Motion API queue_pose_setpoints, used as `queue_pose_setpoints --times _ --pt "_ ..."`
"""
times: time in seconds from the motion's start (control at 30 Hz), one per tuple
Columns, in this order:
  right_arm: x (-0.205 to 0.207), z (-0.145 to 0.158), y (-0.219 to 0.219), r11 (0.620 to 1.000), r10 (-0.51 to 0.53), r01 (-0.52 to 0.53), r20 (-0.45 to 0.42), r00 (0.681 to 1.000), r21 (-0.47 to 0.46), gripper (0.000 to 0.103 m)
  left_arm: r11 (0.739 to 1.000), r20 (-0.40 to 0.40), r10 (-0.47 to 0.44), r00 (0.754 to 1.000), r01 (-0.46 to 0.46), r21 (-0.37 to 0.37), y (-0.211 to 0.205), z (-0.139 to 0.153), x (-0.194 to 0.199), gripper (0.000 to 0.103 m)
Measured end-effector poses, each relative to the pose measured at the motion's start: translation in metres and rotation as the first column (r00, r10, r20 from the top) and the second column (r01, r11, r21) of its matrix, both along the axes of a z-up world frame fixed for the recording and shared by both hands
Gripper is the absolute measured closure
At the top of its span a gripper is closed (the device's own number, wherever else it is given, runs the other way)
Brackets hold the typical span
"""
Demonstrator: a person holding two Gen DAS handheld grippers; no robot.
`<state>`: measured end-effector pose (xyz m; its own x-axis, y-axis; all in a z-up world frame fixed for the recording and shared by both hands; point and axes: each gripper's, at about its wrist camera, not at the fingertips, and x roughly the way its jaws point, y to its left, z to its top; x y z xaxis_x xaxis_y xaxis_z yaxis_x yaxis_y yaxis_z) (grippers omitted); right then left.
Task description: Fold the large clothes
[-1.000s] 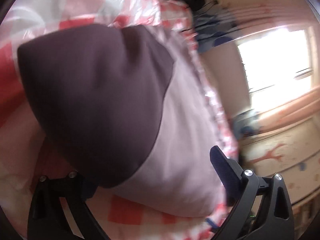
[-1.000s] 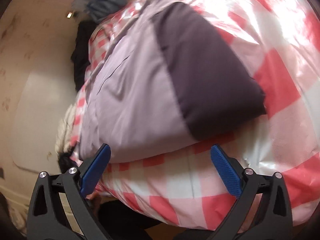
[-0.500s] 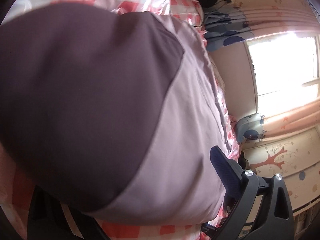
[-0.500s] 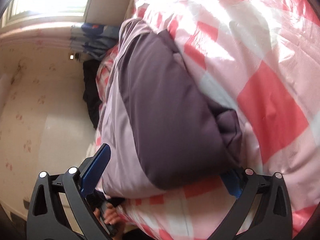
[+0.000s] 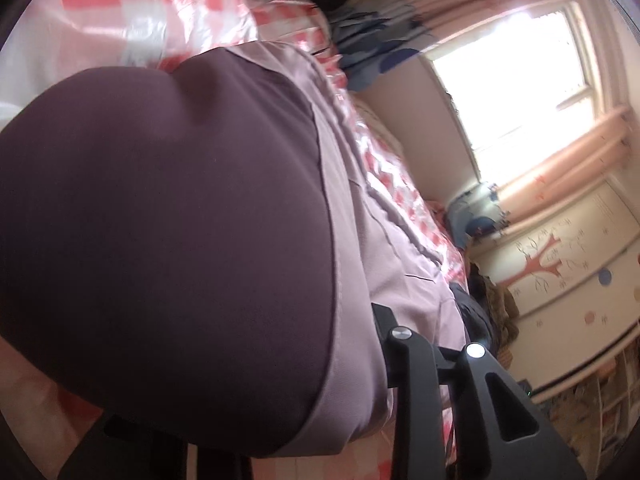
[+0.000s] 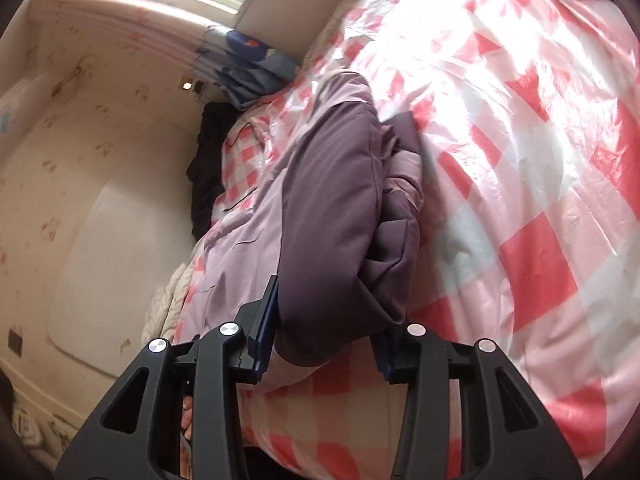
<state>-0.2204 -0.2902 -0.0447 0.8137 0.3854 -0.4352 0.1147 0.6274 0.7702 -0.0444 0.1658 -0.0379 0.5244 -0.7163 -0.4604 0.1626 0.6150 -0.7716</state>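
Right claw point(image 6: 324, 332): jaws closing, blue pads point(image 6: 266, 322) on either side of a thick bunched fold of the garment point(image 6: 332, 240), fabric squeezed between them, so it grips the garment. The dark purple panel fills the gap between the fingers and runs up and away from the claw; the light lilac part point(image 6: 240, 248) lies to the claw's left. The garment rests on the bed, on a shiny red-and-white checked cover point(image 6: 520, 184) that spreads ahead and to the right of the claw. A bit of a hand point(image 6: 186, 420) shows below the left finger.

Left claw point(image 5: 256, 392): jaws closing, the garment point(image 5: 168, 240) bulges right over it. Dark purple cloth hides the left finger entirely; only the black right finger point(image 5: 404, 364) shows, pressed against the lilac edge point(image 5: 360, 344). Pads not visible, but cloth sits between the fingers and looks pinched, so gripping the garment. The garment fills everything ahead and left of this claw, very close to the lens. Checked cover point(image 5: 140, 20) beyond it, above and to the right.

Background right of the left claw: bright window point(image 5: 516, 80), peach curtain point(image 5: 560, 168), wall with a tree drawing point(image 5: 540, 264). Left of the right claw: cream wall point(image 6: 80, 200), dark clothes point(image 6: 208, 176) and a blue patterned cloth point(image 6: 248, 64) at the bed's far edge.
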Motion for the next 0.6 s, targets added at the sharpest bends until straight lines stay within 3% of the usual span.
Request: queue_pose_setpoints --times 0.07,0.1,0.17,0.2,0.27,0.33,0.43,0.5,0.57,0.6 --pt "-0.02 0.001 0.007 1.0 0.017 -0.018 -0.023 1.0 -0.011 0.06 1.0 0.002 -0.026 1.0 0.026 0.013 0.012 0.003 -0.017 0.071" --pt "-0.027 -0.008 0.007 1.0 0.022 -0.022 -0.07 0.997 0.006 0.057 0.999 -0.023 -0.031 0.999 0.032 0.033 0.017 0.0 -0.019 0.065" --pt "-0.043 -0.025 0.003 1.0 -0.015 0.017 -0.152 0.988 0.012 0.055 0.998 -0.133 -0.038 0.99 0.043 0.041 0.022 -0.017 -0.012 0.052" --pt "-0.052 -0.029 0.002 0.999 -0.05 0.047 -0.163 0.985 -0.016 0.054 0.999 -0.194 -0.034 0.98 0.037 0.01 0.029 -0.03 -0.011 0.048" --pt "-0.062 -0.019 0.009 0.988 -0.122 0.106 -0.148 0.981 -0.108 0.051 0.999 -0.239 -0.033 0.97 0.023 -0.046 0.041 -0.041 -0.013 0.044" --pt "-0.064 0.008 0.027 0.955 -0.19 0.164 -0.088 0.978 -0.247 0.045 0.998 -0.236 -0.023 0.971 0.007 -0.067 0.05 -0.041 -0.018 0.044" --pt "-0.069 0.042 0.034 0.926 -0.265 0.264 0.03 0.964 -0.269 0.037 0.987 -0.27 0.026 0.962 -0.068 -0.147 0.064 -0.049 -0.015 0.041" --pt "-0.07 0.071 0.046 0.883 -0.287 0.32 0.143 0.947 -0.343 0.035 0.987 -0.278 0.056 0.959 -0.096 -0.133 0.065 -0.05 -0.014 0.033" --pt "-0.053 0.099 0.064 0.852 -0.262 0.341 0.24 0.935 -0.398 0.022 0.992 -0.256 0.081 0.963 -0.104 -0.078 0.06 -0.045 -0.014 0.03" --pt "-0.034 0.11 0.08 0.842 -0.206 0.301 0.249 0.946 -0.447 0.013 0.992 -0.245 0.093 0.965 -0.11 -0.06 0.06 -0.043 -0.013 0.026"
